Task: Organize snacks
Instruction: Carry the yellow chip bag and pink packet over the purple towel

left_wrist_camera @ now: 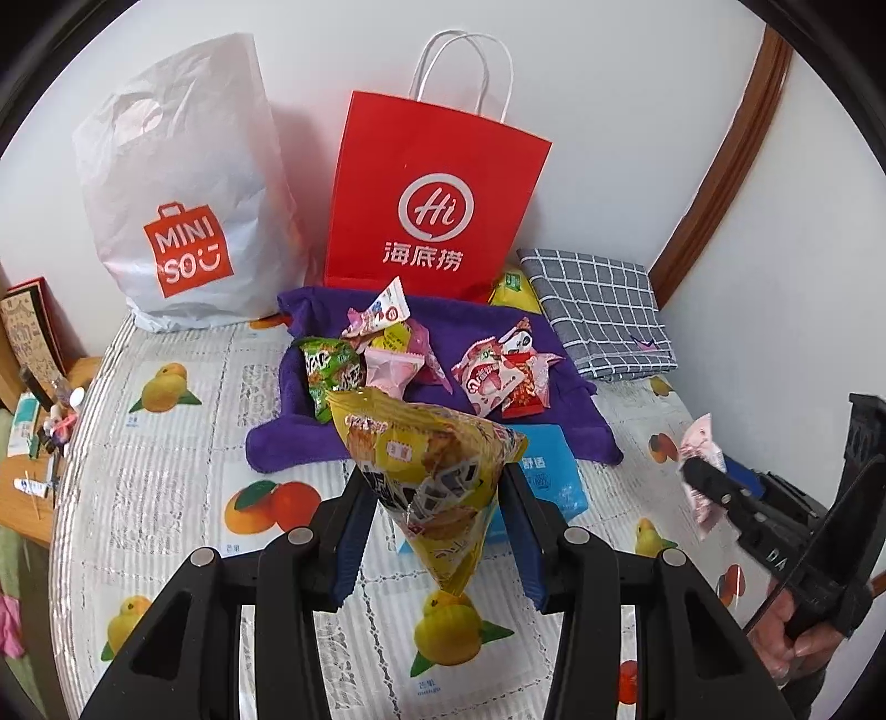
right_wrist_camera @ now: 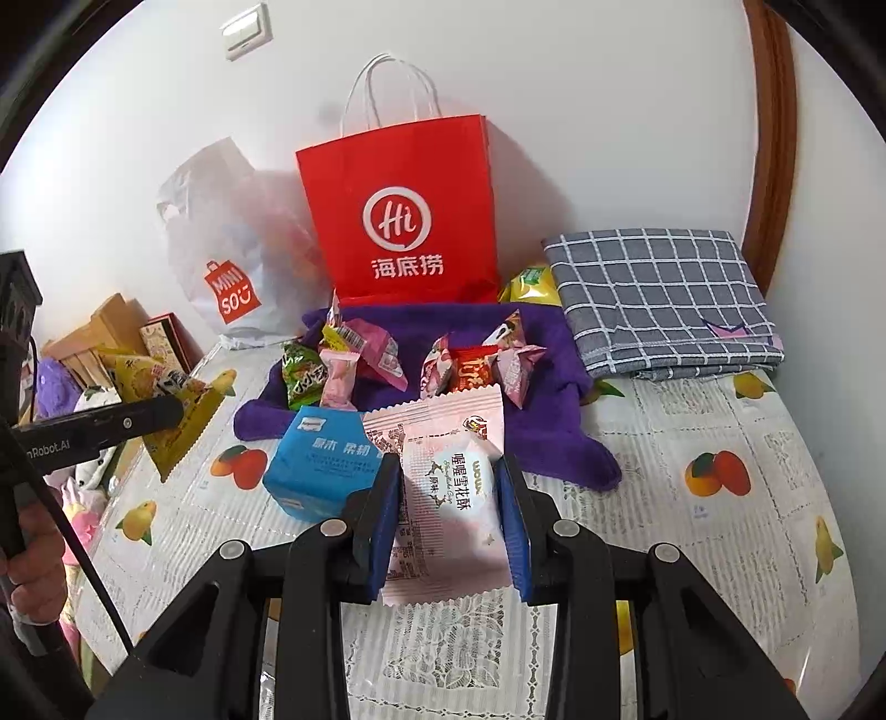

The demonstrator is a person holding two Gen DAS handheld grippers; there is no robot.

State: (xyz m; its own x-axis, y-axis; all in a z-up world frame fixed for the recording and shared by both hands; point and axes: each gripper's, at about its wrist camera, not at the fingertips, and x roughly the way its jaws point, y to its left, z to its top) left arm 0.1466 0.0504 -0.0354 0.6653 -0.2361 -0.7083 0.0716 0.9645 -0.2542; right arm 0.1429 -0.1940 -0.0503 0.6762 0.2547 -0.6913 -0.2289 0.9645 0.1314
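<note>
— Premises?
— A home. Bench under a fruit-print cover [right_wrist_camera: 720, 421], shopping bags [right_wrist_camera: 398, 221] against a plain white wall, light switch [right_wrist_camera: 247, 30], folded checked cloth [right_wrist_camera: 659, 293].
— Further evidence?
— Cluttered wooden side table [left_wrist_camera: 33, 498], soft toys [right_wrist_camera: 55, 387].

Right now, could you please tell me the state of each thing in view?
left gripper: shut on yellow snack packet, lifted.
right gripper: shut on pink snack packet, lifted.
red paper bag: upright, against the wall.
white Miniso bag: upright.
purple towel: spread out, snacks lying on it.
checked cloth: folded.
</note>
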